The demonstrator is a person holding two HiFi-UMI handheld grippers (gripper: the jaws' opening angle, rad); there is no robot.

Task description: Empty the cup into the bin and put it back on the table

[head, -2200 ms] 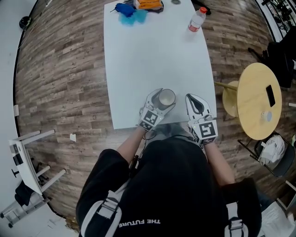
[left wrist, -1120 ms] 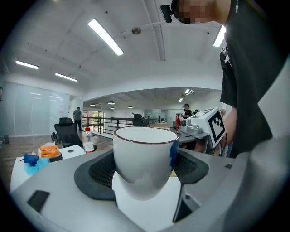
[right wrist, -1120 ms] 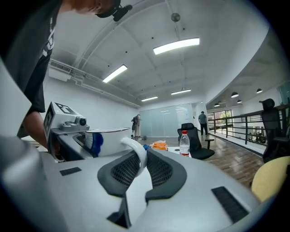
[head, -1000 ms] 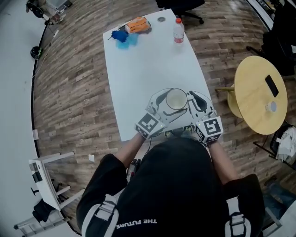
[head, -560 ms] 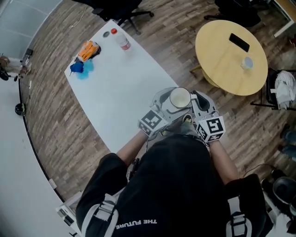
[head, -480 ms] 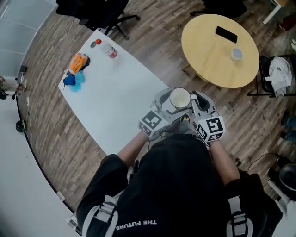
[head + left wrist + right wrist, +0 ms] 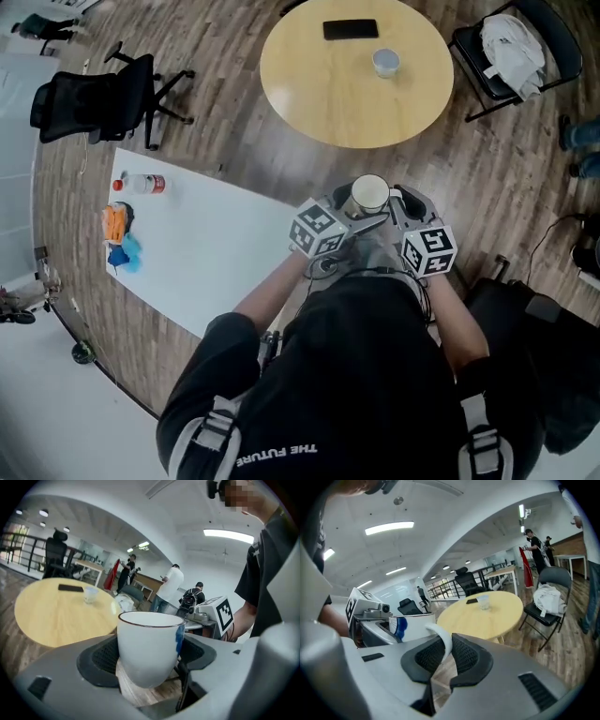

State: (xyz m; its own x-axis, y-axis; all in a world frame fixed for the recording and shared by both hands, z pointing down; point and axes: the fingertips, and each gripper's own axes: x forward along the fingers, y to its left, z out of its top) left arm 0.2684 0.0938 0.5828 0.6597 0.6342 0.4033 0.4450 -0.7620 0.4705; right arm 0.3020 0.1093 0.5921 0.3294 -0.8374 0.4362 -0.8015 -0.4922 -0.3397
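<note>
The white cup (image 7: 369, 194) hangs upright in the air above the wooden floor (image 7: 487, 169), just beyond the edge of the white counter (image 7: 206, 253). The left claw (image 7: 150, 670) is closed on the cup's body, one pad on each side. The right claw (image 7: 440, 660) pinches the cup's handle (image 7: 442, 641).

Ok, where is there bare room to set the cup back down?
For the cup, the white table is bare from its near corner up to its far end, which is crowded with a bottle, an orange pack and something blue. The round table is bare on its near half too; a phone and a small cup sit toward its far edge.
</note>
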